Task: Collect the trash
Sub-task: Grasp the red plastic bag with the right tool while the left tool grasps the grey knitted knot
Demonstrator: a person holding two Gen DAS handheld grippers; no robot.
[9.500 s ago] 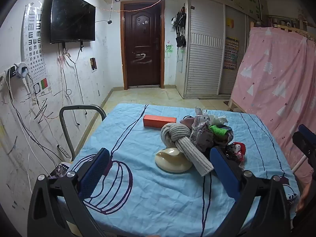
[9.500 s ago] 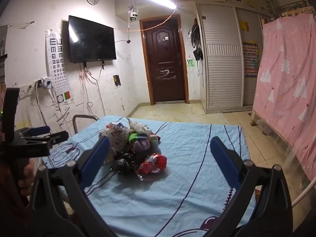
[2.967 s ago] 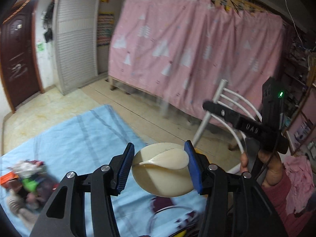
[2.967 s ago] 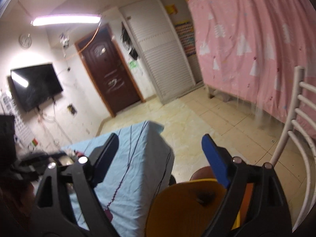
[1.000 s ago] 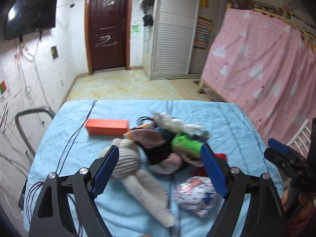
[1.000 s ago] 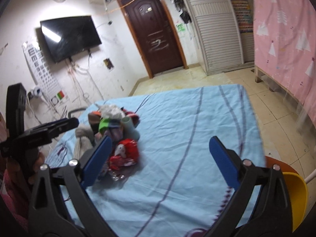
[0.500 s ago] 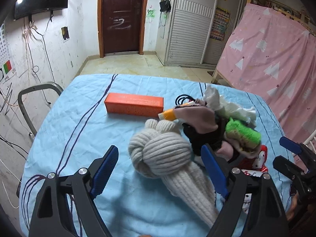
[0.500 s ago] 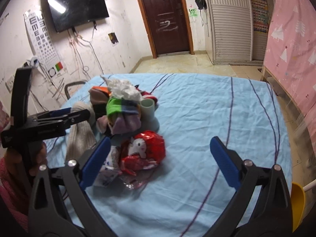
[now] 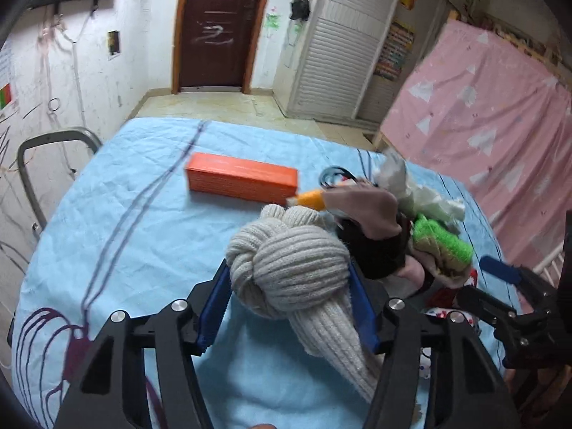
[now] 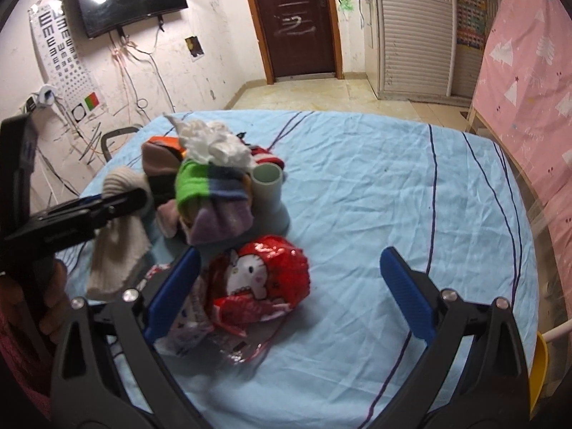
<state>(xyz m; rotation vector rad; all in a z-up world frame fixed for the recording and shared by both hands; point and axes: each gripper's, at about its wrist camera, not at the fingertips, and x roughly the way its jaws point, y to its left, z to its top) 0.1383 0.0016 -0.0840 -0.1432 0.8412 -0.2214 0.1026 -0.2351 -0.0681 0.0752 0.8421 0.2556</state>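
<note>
A beige knotted knit piece (image 9: 296,261) lies on the blue tablecloth (image 9: 143,221) at the near edge of a trash pile. My left gripper (image 9: 287,286) is closing around the knot, and its blue pads press both sides. The pile also holds a green cloth (image 9: 443,243), crumpled white tissue (image 10: 211,143), a grey-green tube (image 10: 268,186) and a red cartoon-cat wrapper (image 10: 264,275). An orange box (image 9: 243,178) lies behind the knot. My right gripper (image 10: 289,261) hangs open over the red wrapper, touching nothing.
A metal chair frame (image 9: 43,150) stands off the table's left edge. A yellow container's rim (image 10: 540,368) shows at the lower right of the right wrist view. A pink curtain (image 9: 482,107) hangs to the right. A hand (image 10: 53,304) holds the left gripper.
My left gripper dropped onto the knit knot and its jaws narrowed from wide open to touching it. My right gripper moved nearer the pile, over the red wrapper.
</note>
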